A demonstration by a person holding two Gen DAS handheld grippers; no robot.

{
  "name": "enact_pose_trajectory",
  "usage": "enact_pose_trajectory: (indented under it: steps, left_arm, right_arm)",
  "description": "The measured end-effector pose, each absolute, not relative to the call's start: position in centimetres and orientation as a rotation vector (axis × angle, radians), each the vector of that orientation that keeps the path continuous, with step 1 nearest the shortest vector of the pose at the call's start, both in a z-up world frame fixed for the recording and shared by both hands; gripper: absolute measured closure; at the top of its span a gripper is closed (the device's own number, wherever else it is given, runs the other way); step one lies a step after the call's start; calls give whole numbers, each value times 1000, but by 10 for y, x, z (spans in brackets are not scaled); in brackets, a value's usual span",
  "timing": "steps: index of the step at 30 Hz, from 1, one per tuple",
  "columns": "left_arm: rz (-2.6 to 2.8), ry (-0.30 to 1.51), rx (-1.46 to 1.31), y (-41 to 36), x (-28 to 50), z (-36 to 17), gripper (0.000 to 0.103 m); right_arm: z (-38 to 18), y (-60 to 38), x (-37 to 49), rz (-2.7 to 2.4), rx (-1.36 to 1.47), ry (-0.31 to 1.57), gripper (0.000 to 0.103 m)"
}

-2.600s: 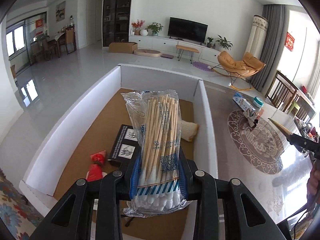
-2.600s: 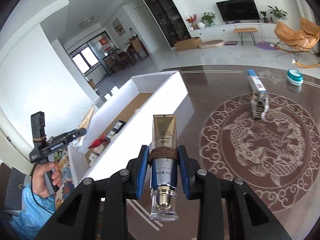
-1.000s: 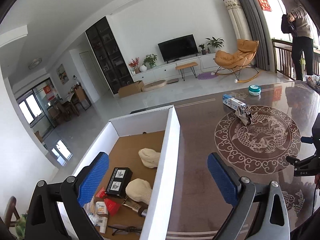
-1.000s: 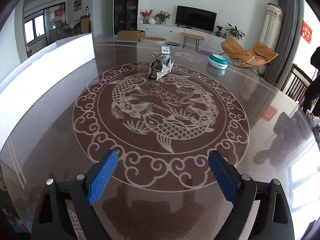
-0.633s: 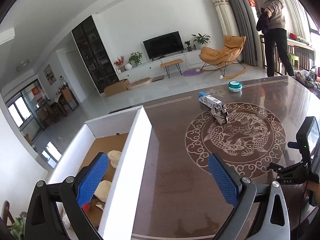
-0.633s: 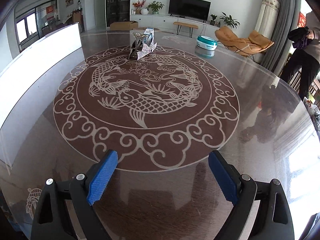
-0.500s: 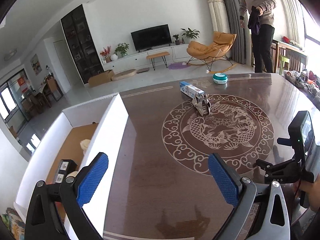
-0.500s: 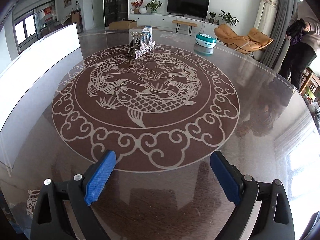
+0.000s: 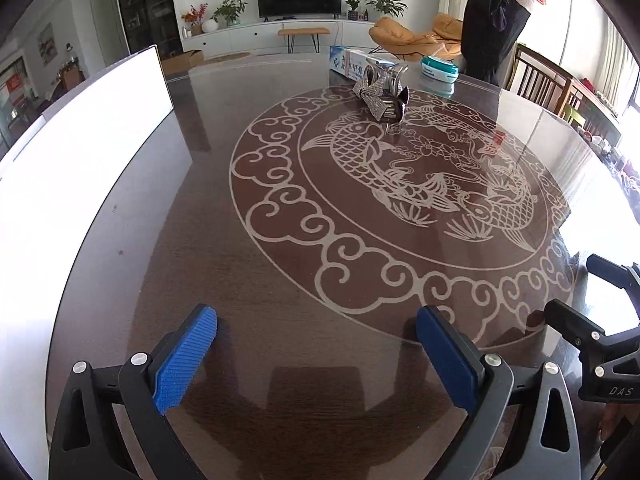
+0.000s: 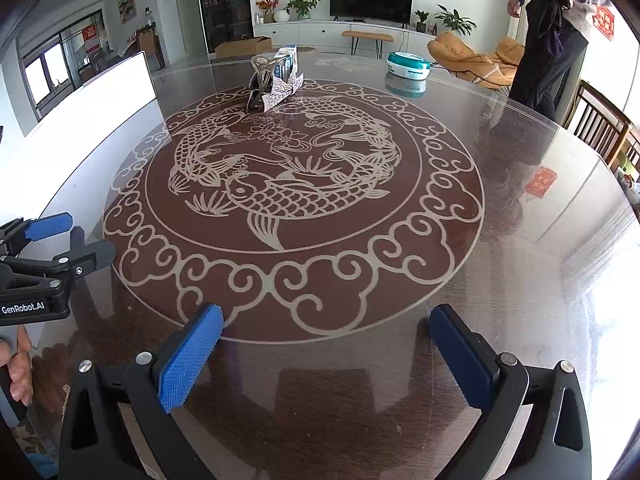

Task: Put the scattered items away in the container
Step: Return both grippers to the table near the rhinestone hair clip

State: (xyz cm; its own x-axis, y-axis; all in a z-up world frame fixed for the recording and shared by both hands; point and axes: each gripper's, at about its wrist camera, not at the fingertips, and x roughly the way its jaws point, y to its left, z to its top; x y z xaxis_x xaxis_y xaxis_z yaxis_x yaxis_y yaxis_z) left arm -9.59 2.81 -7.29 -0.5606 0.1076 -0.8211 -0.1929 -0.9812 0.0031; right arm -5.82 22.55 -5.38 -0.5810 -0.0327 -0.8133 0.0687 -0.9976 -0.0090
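**Both grippers empty, three items left at the far side of the desk**

Left wrist view: the left gripper (image 9: 316, 340) hangs over the glossy desk (image 9: 248, 264) with its jaws spread wide and nothing between them. The white container (image 9: 80, 152) stands along the edge at 9 o'clock. Far off at 12 to 1 o'clock lie the silver patterned pouch (image 9: 380, 94), the blue-and-white toothpaste box (image 9: 348, 63) just behind it, and the teal-lidded tin (image 9: 439, 69) to its right. The right gripper's frame shows at 4 o'clock.

Right wrist view: the right gripper (image 10: 326, 354) has just been opening its jaws and now holds them at full spread, empty. The pouch (image 10: 276, 86) sits at 11 o'clock, the box (image 10: 287, 58) touching or just behind it, the tin (image 10: 408, 65) at 1 o'clock.

The pouch looks soft and light (probably crumpling under pressure), so a pinch across its folded middle should do. The box seems stiff and light; take it across its narrow sides. The tin looks rigid and smooth, likely slippery, and best gripped across its full width.
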Motion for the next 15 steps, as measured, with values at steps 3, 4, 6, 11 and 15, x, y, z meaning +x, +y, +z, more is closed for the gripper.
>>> enact_pose_trajectory:
  steps: [3, 4, 6, 11, 15]
  left_arm:
    - [2600, 162, -1382, 33, -101, -74, 0]
    - [2590, 164, -1377, 33, -101, -73, 0]
    - [2589, 159, -1371, 33, -99, -72, 0]
    - [2592, 159, -1364, 33, -95, -71, 0]
    - [2598, 157, -1363, 33, -94, -71, 0]
  right_arm:
    - [-54, 225, -58, -2743, 1410, 61, 0]
    - [-54, 226, -58, -2743, 1410, 61, 0]
    - [-54, 225, -58, -2743, 1410, 62, 0]
    - [-54, 224, -58, -2743, 1410, 61, 0]
    - [-54, 224, -58, -2744, 1411, 61, 0]
